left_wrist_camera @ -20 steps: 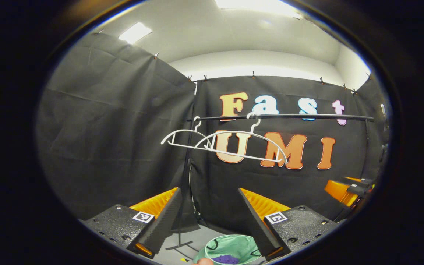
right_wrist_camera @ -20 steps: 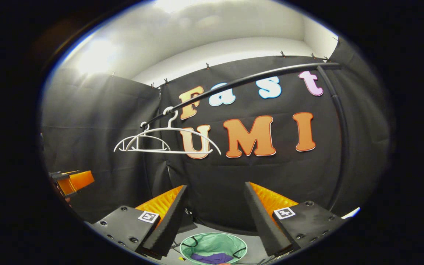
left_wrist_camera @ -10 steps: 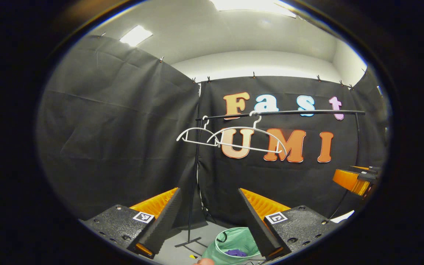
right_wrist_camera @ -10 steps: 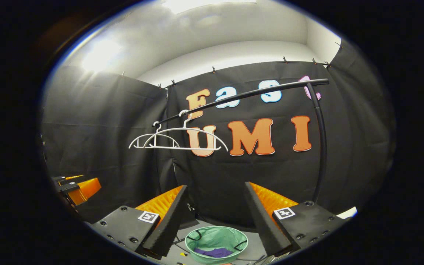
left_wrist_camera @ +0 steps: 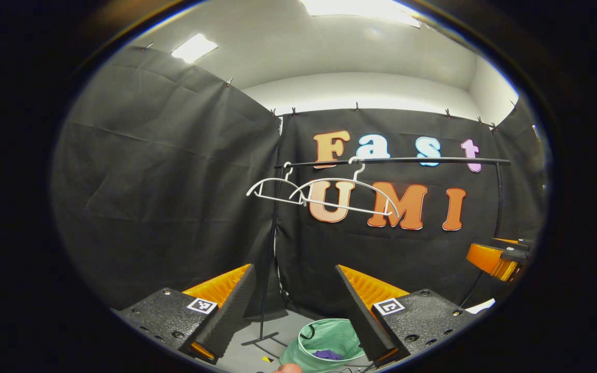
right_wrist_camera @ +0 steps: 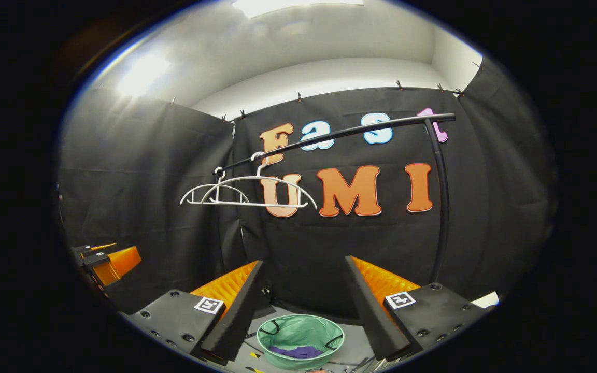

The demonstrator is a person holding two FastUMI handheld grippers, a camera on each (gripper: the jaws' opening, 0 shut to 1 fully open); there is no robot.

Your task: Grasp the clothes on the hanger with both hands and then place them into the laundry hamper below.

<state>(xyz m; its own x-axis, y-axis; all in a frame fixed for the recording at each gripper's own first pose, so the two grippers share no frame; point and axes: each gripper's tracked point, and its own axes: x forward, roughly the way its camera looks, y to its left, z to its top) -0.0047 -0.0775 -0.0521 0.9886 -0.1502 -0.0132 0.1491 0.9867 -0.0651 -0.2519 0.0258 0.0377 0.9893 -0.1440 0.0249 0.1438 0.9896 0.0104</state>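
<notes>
Hanging bare on the rail [right_wrist_camera: 350, 132], two white hangers [right_wrist_camera: 249, 189] are seen, while the purple clothes [right_wrist_camera: 296, 352] lie already inside the green laundry hamper [right_wrist_camera: 278, 331] on the floor beneath. The left gripper [left_wrist_camera: 293, 305] and the right gripper [right_wrist_camera: 301, 303] are both held with jaws spread wide and nothing between them, well apart from rail and hamper. The task is judged essentially complete. Little risk remains: a hanger could be knocked off the rail, or the light hamper tipped, if a gripper were swung carelessly close.
</notes>
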